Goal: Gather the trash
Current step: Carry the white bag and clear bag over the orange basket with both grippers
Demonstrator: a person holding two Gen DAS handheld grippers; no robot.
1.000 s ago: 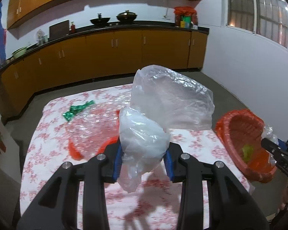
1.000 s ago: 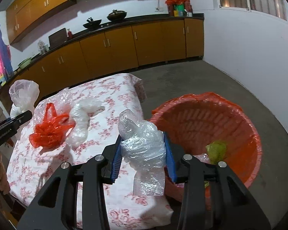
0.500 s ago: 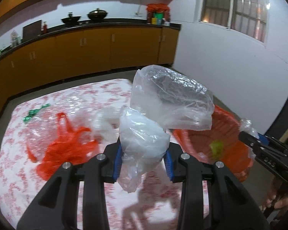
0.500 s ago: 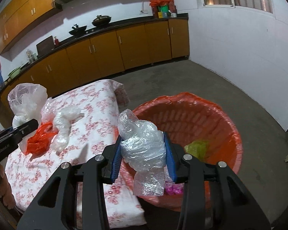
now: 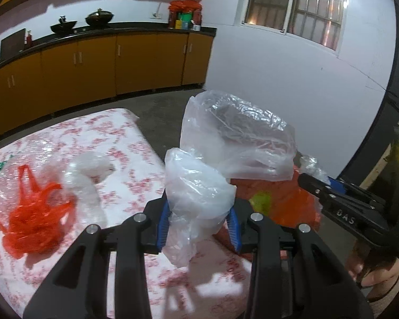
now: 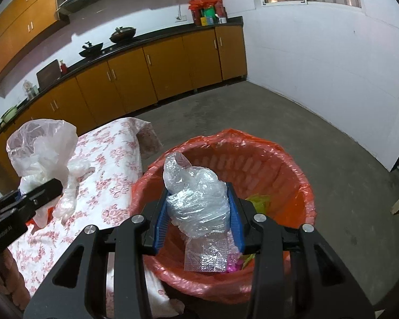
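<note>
My left gripper [image 5: 198, 224] is clamped narrow on a clear plastic bag [image 5: 220, 156], the blue pads [image 5: 162, 224] pinching its crumpled neck while the puffed body billows up above the fingers. My right gripper [image 6: 199, 214] is likewise closed down on a wad of clear plastic and bubble wrap [image 6: 199, 202], a flap of it hanging below the pads. The right load hangs directly over the mouth of the orange-lined trash basket [image 6: 292, 164], which stands on the floor just beside the table [image 6: 114, 164] and already holds some green and pink scraps. Compared with a second ago, both tools have swung rightward: the right gripper has passed from the table edge to above the basket, and the left view now takes in the table corner and the basket, where before it faced the tabletop. The grip on both loads is unchanged. The left gripper is held level, pointing over the table's near corner toward the basket. On the floral tablecloth a red plastic bag [image 5: 34, 212] and a clear bubble-wrap piece [image 5: 85, 180] lie near each other.
</note>
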